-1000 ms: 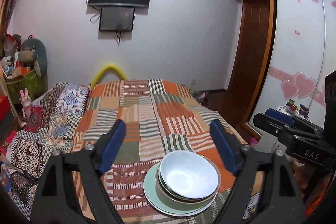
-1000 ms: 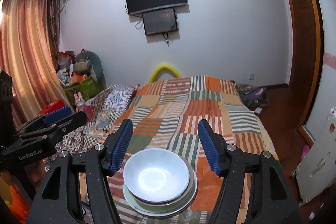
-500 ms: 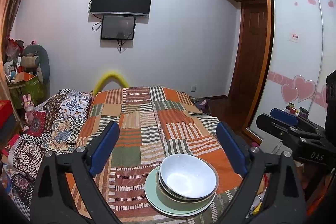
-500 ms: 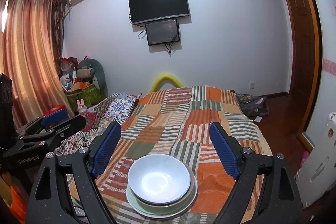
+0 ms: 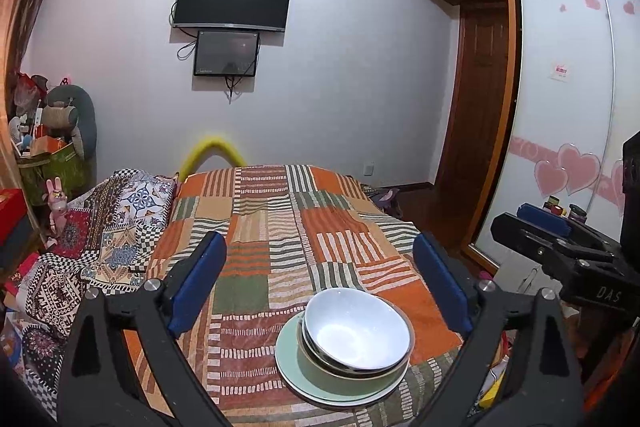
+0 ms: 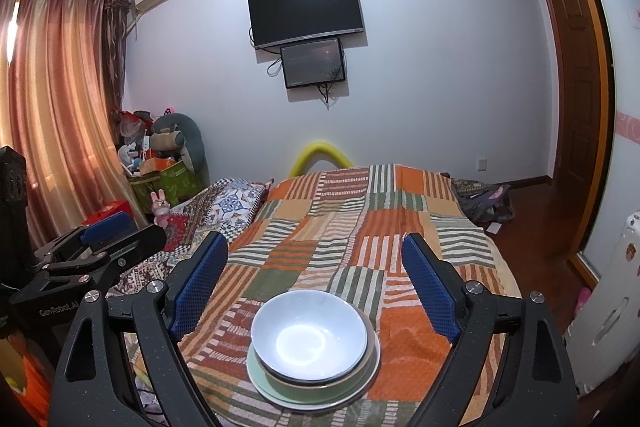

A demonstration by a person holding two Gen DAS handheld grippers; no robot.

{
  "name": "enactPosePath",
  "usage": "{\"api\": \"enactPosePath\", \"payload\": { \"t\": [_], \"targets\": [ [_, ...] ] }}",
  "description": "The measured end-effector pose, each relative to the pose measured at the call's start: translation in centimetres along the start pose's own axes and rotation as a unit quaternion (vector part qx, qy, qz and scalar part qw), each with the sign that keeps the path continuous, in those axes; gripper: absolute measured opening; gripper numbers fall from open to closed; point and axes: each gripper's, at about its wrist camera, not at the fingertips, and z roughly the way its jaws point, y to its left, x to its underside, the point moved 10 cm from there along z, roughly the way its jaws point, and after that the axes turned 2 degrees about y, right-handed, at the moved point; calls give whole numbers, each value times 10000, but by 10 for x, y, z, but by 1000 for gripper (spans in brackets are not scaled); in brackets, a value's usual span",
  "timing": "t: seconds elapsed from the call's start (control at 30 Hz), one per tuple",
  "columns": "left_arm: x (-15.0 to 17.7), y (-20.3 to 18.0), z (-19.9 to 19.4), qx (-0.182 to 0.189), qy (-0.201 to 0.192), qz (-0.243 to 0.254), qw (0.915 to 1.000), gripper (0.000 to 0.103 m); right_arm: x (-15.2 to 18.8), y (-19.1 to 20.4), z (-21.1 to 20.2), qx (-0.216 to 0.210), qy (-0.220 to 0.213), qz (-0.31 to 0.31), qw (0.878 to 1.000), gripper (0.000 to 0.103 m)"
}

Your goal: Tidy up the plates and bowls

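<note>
A white bowl [image 5: 357,329] [image 6: 310,335] sits nested in a green bowl [image 5: 320,367], and both rest on a pale green plate [image 5: 292,375] [image 6: 258,379] near the front edge of the bed. My left gripper [image 5: 319,241] is open, and the stack lies low between its blue pads, nearer the right one, without touching either. My right gripper [image 6: 314,241] is open too, with the stack centred below its pads and clear of them. Each gripper shows side-on in the other's view: the right gripper [image 5: 520,223] to the right, the left gripper [image 6: 120,231] to the left.
The bed carries an orange, green and white patchwork quilt [image 5: 280,227]. Patterned pillows [image 5: 112,227] lie along its left side. A green bin of toys [image 6: 168,183] stands by the curtain. A wardrobe with heart stickers [image 5: 560,131] and a wooden door [image 6: 576,87] are on the right.
The jaws of both grippers have widened, the right ones more. The stack of bowls and plate has stayed where it was on the quilt.
</note>
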Motion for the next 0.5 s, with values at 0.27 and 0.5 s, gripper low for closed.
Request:
{"api": "enactPosePath", "payload": {
  "t": [0.27, 0.5],
  "targets": [
    [1, 1, 1, -1, 10, -16, 10000, 97, 0, 2, -3, -5, -21, -36, 10000, 87],
    [2, 3, 0, -29, -3, -61, 10000, 101, -1, 3, -2, -2, -10, -15, 10000, 89]
  ]
}}
